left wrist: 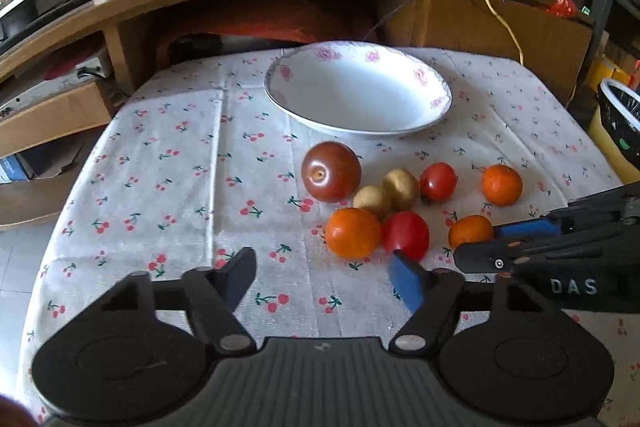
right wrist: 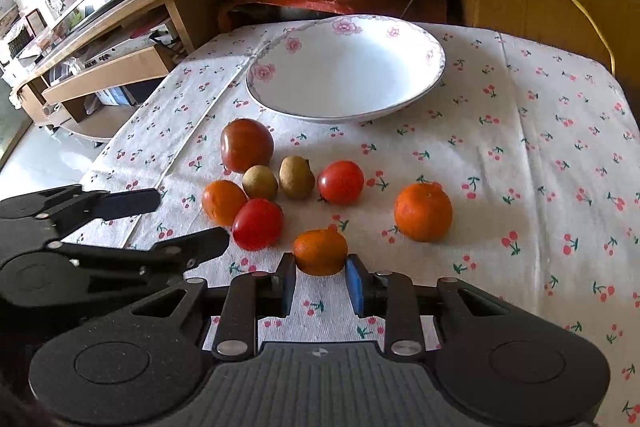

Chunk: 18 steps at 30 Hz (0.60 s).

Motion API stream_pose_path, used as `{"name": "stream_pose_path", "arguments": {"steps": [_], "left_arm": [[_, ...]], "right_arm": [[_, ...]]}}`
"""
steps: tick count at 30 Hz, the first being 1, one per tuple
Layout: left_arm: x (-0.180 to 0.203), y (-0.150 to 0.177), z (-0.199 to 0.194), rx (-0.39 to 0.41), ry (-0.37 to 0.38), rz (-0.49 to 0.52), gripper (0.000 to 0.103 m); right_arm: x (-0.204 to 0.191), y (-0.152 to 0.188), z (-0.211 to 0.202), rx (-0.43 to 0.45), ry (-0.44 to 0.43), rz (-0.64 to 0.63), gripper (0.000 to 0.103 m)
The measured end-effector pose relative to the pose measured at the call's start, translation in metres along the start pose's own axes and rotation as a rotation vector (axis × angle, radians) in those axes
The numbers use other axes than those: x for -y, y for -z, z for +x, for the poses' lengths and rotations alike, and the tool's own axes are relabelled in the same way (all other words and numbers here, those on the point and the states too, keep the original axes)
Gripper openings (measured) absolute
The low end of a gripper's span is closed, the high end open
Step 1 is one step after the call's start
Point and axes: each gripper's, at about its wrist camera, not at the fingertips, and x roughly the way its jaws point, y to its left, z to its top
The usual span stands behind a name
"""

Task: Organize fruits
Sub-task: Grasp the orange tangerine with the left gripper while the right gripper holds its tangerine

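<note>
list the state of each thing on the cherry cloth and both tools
white floral-rimmed bowl: upright, holding nothing
large dark red tomato: on the cloth, outside the bowl
two brown kiwis: side by side on the cloth
small orange mandarin: on the cloth, between the right tool's fingers
right tool: closing around the mandarin, contact unclear
left tool: open, holding nothing

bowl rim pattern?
Pink flowers with a thin grey scalloped border on the white bowl. Clearest in the right wrist view.
</note>
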Motion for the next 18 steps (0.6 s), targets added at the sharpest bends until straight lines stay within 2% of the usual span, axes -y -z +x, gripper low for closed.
{"name": "stream_pose_path", "arguments": {"steps": [2,5,10,16,18], "left_arm": [[0.0,-0.001,0.003,-0.007,0.002,-0.001,0.068],[-0.002,-0.003,0.007,-0.015,0.024,-0.011,0.062],[0.005,-0.007,0.009,0.008,0.016,0.054,0.062],[-0.004,-0.015,0.017,0.008,0.051,0.007,0.062],[-0.011,-0.016,0.017,-0.01,0.089,-0.042,0.059]], "right_arm": [[0.001,0.0,-0.001,-0.002,-0.003,0.0,0.024],[0.002,0.001,-0.003,-0.005,-0.006,0.006,0.024],[0.002,0.002,-0.004,-0.008,-0.014,0.011,0.024],[0.003,0.002,-0.004,-0.014,-0.019,0.022,0.025],[0.004,0.002,-0.004,-0.016,-0.024,0.036,0.025]]}}
